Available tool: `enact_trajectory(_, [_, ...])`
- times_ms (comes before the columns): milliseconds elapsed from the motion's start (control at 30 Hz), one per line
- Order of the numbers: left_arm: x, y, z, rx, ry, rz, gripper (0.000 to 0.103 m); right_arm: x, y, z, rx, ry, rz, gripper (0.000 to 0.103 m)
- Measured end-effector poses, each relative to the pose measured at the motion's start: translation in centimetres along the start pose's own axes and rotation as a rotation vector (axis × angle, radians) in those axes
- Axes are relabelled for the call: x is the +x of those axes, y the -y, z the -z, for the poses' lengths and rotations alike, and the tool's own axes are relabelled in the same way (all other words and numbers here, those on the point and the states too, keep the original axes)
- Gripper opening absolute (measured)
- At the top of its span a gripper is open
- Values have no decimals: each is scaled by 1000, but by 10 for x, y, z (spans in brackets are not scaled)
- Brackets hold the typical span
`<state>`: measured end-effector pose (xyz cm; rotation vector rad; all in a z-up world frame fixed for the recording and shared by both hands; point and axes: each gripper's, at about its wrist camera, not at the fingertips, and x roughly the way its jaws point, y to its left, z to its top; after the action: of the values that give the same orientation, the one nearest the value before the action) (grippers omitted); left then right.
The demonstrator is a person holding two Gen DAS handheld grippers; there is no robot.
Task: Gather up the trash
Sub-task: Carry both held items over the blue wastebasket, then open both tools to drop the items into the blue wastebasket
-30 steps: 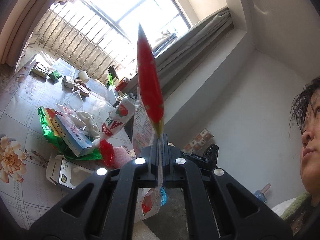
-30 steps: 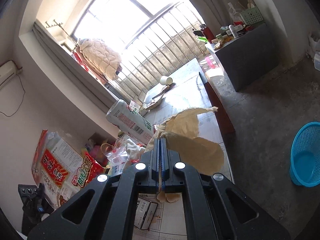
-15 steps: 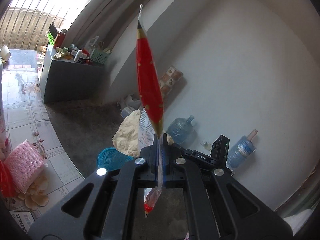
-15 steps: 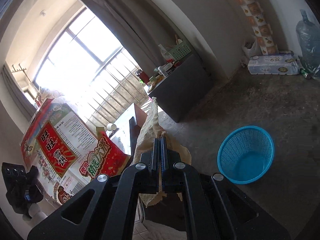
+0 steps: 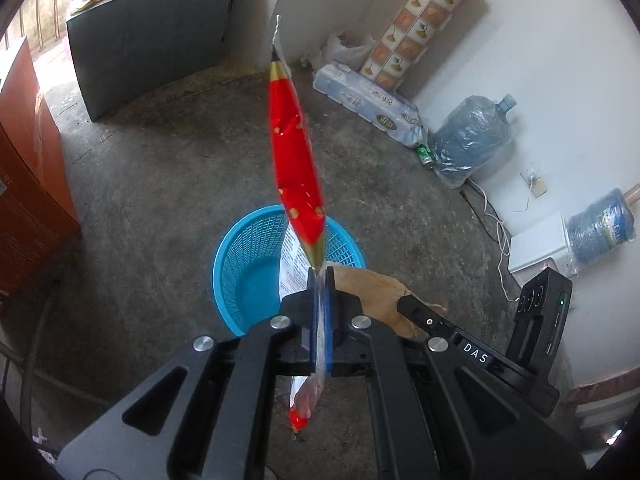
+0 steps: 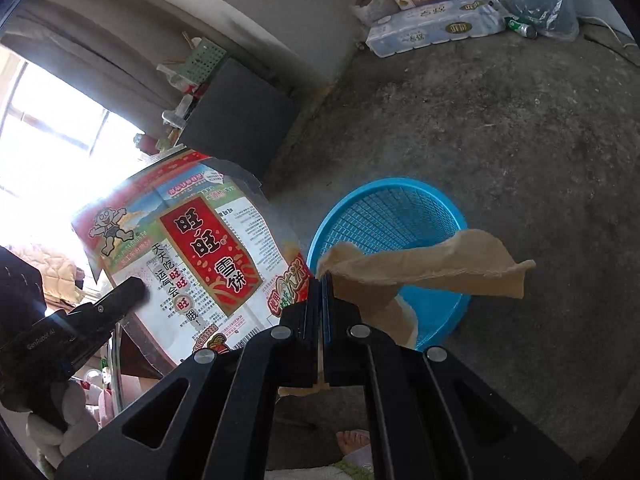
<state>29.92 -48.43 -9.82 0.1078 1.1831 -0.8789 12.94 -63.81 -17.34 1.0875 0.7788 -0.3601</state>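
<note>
Both grippers are at the drop step: the left gripper (image 5: 319,280) pinches a red wrapper (image 5: 297,160) and the right gripper (image 6: 322,284) pinches brown paper (image 6: 432,268), seemingly above the blue basket (image 5: 240,252), so next each jaw must spread.

Light source: daylight from the window (image 6: 44,136) — blown out to white in the right wrist view.
Glare: haze washes over the snack bag (image 6: 192,256) top.
Floor (image 5: 168,168): evenly lit, soft shadows.
Edges: strong fisheye bending, dark corners.
Sharpness: mostly crisp — slight blur on the paper scrap (image 6: 432,264).
</note>
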Motion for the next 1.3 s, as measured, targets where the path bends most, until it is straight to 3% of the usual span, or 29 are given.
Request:
enact_trajectory(233, [71,6,-18,68,-68,-99,2,48,10,-24,38,-34,-6,3])
enact_trajectory(267, [78,8,-18,60,-87,-106,10,56,11,-26,36,-45,12,3])
enact_trajectory(300, [84,6,-16,49,-107,-112,30,63,13,-26,42,-63,34,5])
enact_trajectory(367, [86,3,-17,28,-111,-123,45,77,23,-25,67,-98,57,17])
enact_trajectory(400, [85,2,-16,22,-104,-117,45,82,29,-26,84,-105,60,30])
enact_trajectory(433, [83,3,-14,19,-107,-104,45,85,34,-25,98,-105,56,36])
enact_trajectory(533, [73,2,-13,7,-106,-81,47,87,44,-22,135,-109,40,39])
enact_trajectory(767, [2,3,-17,-5,-24,-24,55,66,41,-23,144,-46,15,42])
enact_trajectory(967, [-103,-1,-2,36,108,23,59,20,22,-26,77,56,-18,42])
enact_trajectory(1067, [-159,-6,18,66,172,-1,61,5,17,-26,52,80,-17,43])
enact_trajectory(1167, [-209,-17,47,82,203,-32,61,4,12,-23,14,61,23,43])
enact_trajectory(1300, [-269,-49,92,37,243,-28,62,35,-8,-13,-147,-37,145,43])
